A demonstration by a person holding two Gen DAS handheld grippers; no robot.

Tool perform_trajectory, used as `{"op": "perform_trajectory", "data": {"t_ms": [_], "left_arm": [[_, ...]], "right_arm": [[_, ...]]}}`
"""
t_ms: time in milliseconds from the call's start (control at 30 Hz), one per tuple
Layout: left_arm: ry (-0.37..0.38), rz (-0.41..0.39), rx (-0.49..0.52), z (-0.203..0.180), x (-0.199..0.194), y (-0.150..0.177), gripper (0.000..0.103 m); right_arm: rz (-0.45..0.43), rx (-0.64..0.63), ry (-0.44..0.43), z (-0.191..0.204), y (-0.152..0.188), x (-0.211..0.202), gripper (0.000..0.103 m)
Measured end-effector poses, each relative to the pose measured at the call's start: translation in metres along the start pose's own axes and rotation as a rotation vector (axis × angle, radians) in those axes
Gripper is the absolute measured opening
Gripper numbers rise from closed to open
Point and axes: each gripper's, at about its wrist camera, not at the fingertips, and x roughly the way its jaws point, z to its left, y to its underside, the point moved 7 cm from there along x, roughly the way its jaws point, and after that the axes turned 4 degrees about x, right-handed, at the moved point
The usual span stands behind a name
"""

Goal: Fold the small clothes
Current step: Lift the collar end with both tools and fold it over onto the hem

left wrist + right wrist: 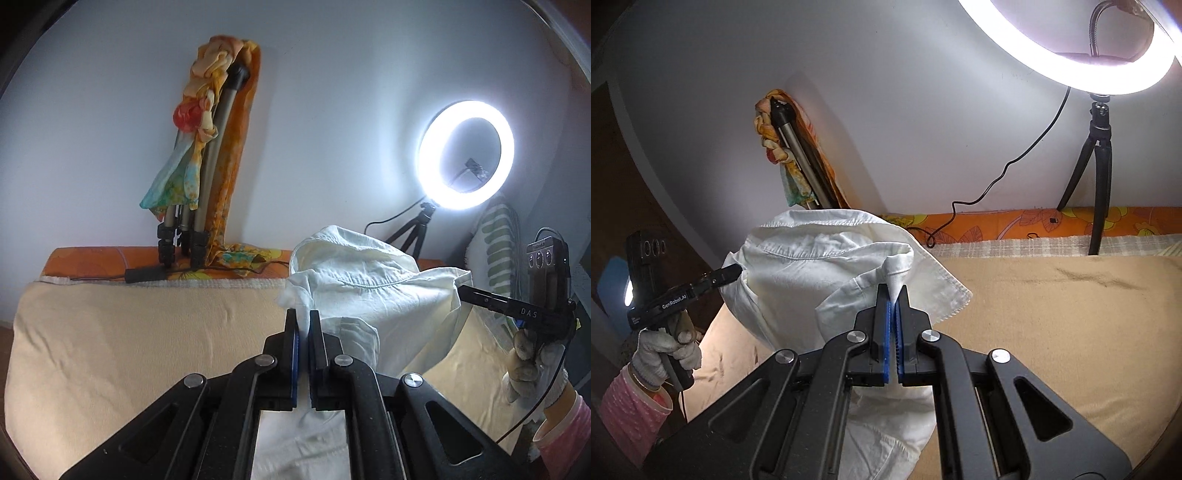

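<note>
A small white garment (373, 291) hangs in the air between both grippers, above a beige blanket (129, 343). My left gripper (303, 314) is shut on one edge of it; the cloth runs down between the blue pads. My right gripper (894, 290) is shut on the opposite edge of the garment (812, 273). In the left wrist view the right gripper (461, 290) pinches the garment's right corner. In the right wrist view the left gripper (738, 271) pinches its left corner. The garment's lower part droops beneath both grippers.
A lit ring light (466, 155) on a small black tripod (1099, 166) stands at the back right, its cable (997, 181) trailing along the wall. A folded tripod wrapped in orange floral cloth (218, 147) leans on the wall. An orange floral sheet (1034, 221) borders the blanket.
</note>
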Motion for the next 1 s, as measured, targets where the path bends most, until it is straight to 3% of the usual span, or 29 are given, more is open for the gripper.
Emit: {"op": "perform_trajectory", "data": {"t_ms": [367,600,833,1000], "left_arm": [[0.017,0.012,0.029,-0.037,-0.074,0.068,0.001],[0.008,0.074,0.048,-0.053,-0.1,0.135,0.001],[0.013,0.135,0.081,-0.063,-0.129,0.194,0.003],[0.033,0.118,0.009,-0.054,-0.154,0.208,0.016]], "right_arm": [[-0.001,-0.025,0.038,0.035,0.086,-0.073,0.003],[0.044,-0.044,0.092,0.041,0.157,-0.087,0.003],[0.068,-0.17,0.137,0.052,0.213,-0.104,0.003],[0.074,-0.1,0.141,0.04,0.231,-0.125,0.003]]}}
